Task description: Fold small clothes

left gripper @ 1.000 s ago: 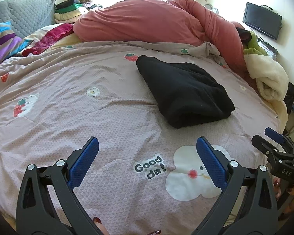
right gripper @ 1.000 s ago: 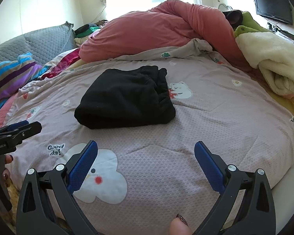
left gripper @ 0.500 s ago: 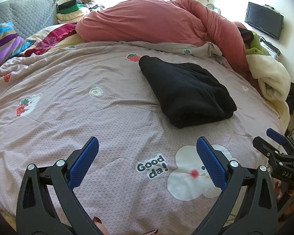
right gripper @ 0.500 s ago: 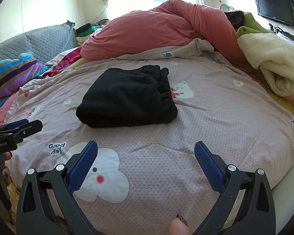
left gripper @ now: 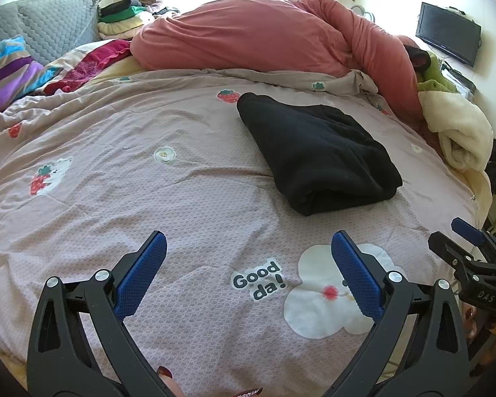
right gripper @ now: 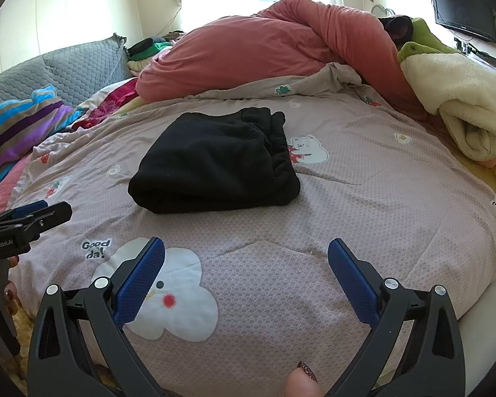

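A black garment (left gripper: 317, 152) (right gripper: 215, 162) lies folded into a thick rectangle in the middle of the pink printed bedspread (left gripper: 148, 198) (right gripper: 380, 205). My left gripper (left gripper: 246, 271) hovers open over the near part of the bed, well short of the garment, nothing between its blue pads. My right gripper (right gripper: 246, 274) is also open and empty, back from the garment's near edge. Each gripper shows in the other's view: the right one (left gripper: 469, 258) at the right edge, the left one (right gripper: 26, 221) at the left edge.
A bunched salmon duvet (left gripper: 264, 36) fills the far side of the bed. A cream fleece blanket (right gripper: 456, 106) and green item lie at the right. Striped cloth (right gripper: 20, 129), a grey quilted cushion (left gripper: 49, 23) and stacked clothes (left gripper: 125, 16) sit far left. A TV (left gripper: 448, 33) hangs on the right wall.
Both grippers have drifted slightly, so the garment sits a little differently in each view. They stay open and the garment has not moved.
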Demonstrator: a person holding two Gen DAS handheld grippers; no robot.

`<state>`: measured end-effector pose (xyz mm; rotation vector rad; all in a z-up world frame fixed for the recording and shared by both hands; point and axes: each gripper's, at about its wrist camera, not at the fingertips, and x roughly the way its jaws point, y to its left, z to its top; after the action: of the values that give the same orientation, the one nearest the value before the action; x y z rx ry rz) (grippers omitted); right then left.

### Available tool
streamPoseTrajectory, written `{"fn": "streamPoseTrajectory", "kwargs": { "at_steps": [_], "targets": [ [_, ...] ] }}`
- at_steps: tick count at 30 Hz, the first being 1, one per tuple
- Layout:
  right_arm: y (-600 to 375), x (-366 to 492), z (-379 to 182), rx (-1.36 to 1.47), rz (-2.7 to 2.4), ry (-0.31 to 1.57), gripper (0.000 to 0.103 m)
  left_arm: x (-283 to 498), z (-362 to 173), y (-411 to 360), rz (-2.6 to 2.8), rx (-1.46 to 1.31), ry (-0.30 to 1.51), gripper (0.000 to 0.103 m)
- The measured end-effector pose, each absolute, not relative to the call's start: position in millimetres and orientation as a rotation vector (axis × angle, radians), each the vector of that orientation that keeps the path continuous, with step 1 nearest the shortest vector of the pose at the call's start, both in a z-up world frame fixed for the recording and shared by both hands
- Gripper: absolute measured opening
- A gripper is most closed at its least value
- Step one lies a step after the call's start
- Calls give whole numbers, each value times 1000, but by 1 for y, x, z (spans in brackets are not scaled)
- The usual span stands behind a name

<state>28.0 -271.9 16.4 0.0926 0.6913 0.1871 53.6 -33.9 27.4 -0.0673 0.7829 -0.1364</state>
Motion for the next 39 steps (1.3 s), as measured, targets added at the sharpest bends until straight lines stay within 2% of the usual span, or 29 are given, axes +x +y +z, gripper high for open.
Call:
{"fn": "streamPoseTrajectory", "kwargs": {
  "at_steps": [39],
  "targets": [
    [-270,28,19,79,183,703,98,52,28,-40,-159,-49,777,93]
  ]
}}
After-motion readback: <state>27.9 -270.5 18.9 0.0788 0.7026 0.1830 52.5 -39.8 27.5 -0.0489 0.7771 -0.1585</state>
